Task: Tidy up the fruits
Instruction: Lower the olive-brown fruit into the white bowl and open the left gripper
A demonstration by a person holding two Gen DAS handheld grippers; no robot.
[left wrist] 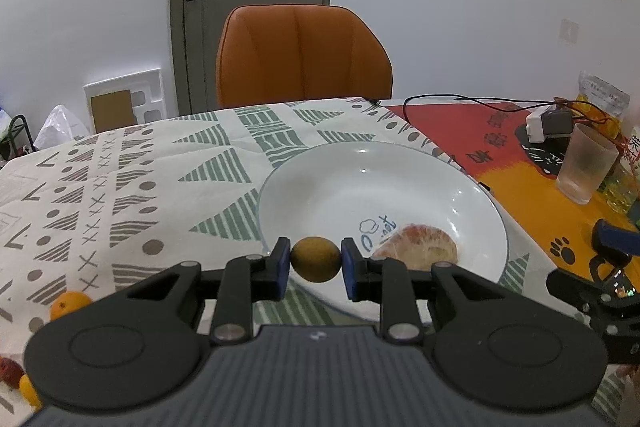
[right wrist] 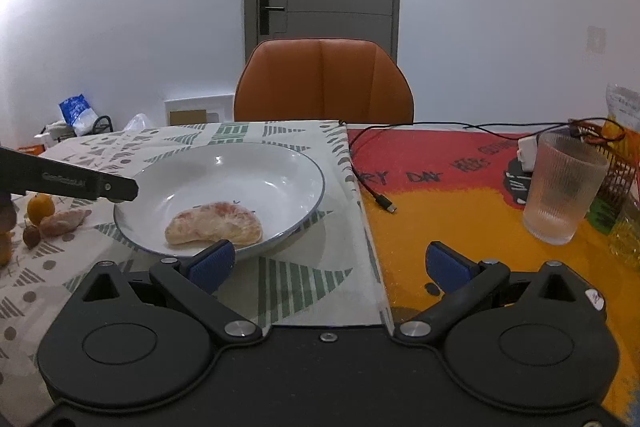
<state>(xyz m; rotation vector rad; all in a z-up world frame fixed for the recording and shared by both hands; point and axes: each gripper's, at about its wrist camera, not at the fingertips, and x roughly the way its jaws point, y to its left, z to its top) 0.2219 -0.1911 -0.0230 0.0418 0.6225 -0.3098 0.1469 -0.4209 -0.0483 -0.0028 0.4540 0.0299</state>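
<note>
My left gripper (left wrist: pixel 316 261) is shut on a small round yellow-brown fruit (left wrist: pixel 316 259) and holds it at the near left rim of the white plate (left wrist: pixel 304 183). A peeled pomelo segment (left wrist: pixel 418 247) lies in the plate; it also shows in the right wrist view (right wrist: pixel 214 225). My right gripper (right wrist: pixel 328 265) is open and empty, low over the cloth just in front of the plate (right wrist: pixel 280 163). The left gripper (right wrist: pixel 120 189) reaches in from the left at the plate's rim. An orange (right wrist: pixel 40 209), another segment (right wrist: pixel 64 221) and a small dark fruit (right wrist: pixel 31 235) lie left of the plate.
A ribbed glass (right wrist: pixel 560 191) stands on the orange mat at the right, with a cable (right wrist: pixel 376 193), a charger (right wrist: pixel 526 151) and packets behind. An orange chair (right wrist: pixel 324 83) stands at the table's far edge. More oranges (left wrist: pixel 68 305) lie at the near left.
</note>
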